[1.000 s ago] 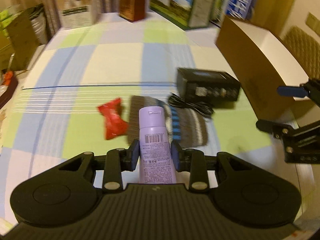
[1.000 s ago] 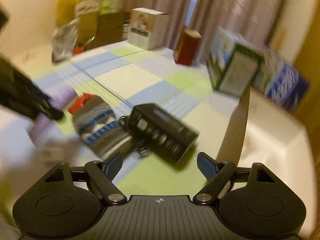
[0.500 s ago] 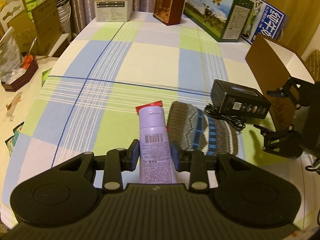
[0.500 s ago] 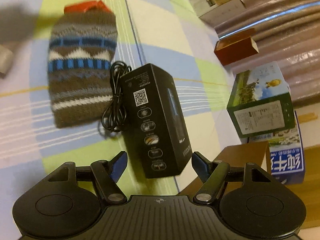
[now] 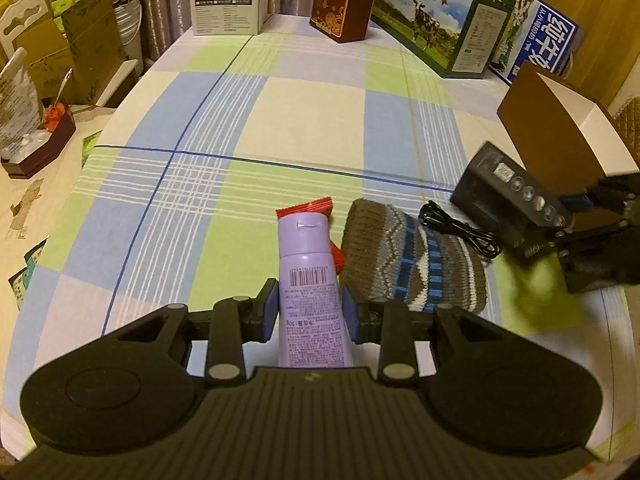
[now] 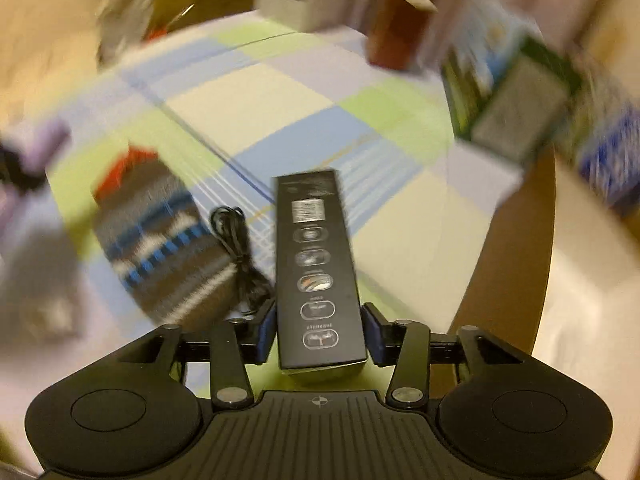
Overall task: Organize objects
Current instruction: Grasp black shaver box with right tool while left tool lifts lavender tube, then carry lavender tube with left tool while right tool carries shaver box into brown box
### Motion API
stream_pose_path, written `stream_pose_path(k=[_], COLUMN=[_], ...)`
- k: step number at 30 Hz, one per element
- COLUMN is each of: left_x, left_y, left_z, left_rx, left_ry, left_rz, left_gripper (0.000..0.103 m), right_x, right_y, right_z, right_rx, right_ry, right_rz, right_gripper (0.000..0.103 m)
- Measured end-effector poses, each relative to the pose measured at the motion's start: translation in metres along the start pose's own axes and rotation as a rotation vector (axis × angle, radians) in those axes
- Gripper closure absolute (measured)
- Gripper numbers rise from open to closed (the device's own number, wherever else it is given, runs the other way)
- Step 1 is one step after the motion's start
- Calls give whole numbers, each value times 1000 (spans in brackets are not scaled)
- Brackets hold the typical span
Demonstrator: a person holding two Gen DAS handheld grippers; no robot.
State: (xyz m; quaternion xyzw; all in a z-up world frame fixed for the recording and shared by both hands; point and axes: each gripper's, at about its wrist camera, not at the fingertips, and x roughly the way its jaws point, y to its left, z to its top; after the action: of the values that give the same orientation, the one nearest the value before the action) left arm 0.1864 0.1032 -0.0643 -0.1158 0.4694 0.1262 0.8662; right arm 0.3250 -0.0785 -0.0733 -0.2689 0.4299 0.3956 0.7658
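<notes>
My left gripper (image 5: 310, 308) is shut on a purple tube (image 5: 308, 276) that points away over the checked tablecloth (image 5: 280, 128). Behind the tube lies a red packet (image 5: 306, 207), and to its right a striped knit pouch (image 5: 408, 256) and a coiled black cable (image 5: 460, 232). The right gripper (image 6: 320, 328) has its jaws closing on the near end of a long black box (image 6: 314, 248), and both pads touch its sides. In the left wrist view that box (image 5: 504, 196) sits tilted at the right gripper (image 5: 564, 220).
An open brown carton with a white inside (image 5: 540, 132) stands just right of the black box. Along the table's far edge stand a white box (image 5: 226, 8), a red box (image 5: 340, 4), a milk carton (image 5: 436, 24) and a blue box (image 5: 548, 44). Clutter lies beyond the left edge.
The right gripper has swung onto the black box and narrowed its jaws onto it; the box now sits turned and tilted. The left gripper shifted early on, still holding the tube.
</notes>
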Motion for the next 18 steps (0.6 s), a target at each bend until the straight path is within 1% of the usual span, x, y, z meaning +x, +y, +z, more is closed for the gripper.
stream_pose_path(k=[3,5,6,7,9,13,18], left_x=[1,2,3,4,5,8,6], left_y=[-3,-4,-5,-7,-10,-15,-23], left_z=[1,2,3,3,4,4,7], left_rx=[9,14,18,23,32,34,40], left_ry=[1,1,3,5,8,15,7], left_rz=[-9,-14,-17,-20,-26,-41,-56], left_gripper=[75,75,75,75,75,75,75], right_x=[-7,-10,-9,-14,-12,3,18], right_y=[-10,-10,-12,-8,-6,-4,-2], right_z=[-4,-7,-4,-9,-4,4,3], right_rx=[90,112,119,124,128,143,141], right_ry=[11,-1,-8,-17,-28,-11,5], right_rz=[43,51,49,47,46,34,21], right_gripper=[62,62,62,62,62,62,62])
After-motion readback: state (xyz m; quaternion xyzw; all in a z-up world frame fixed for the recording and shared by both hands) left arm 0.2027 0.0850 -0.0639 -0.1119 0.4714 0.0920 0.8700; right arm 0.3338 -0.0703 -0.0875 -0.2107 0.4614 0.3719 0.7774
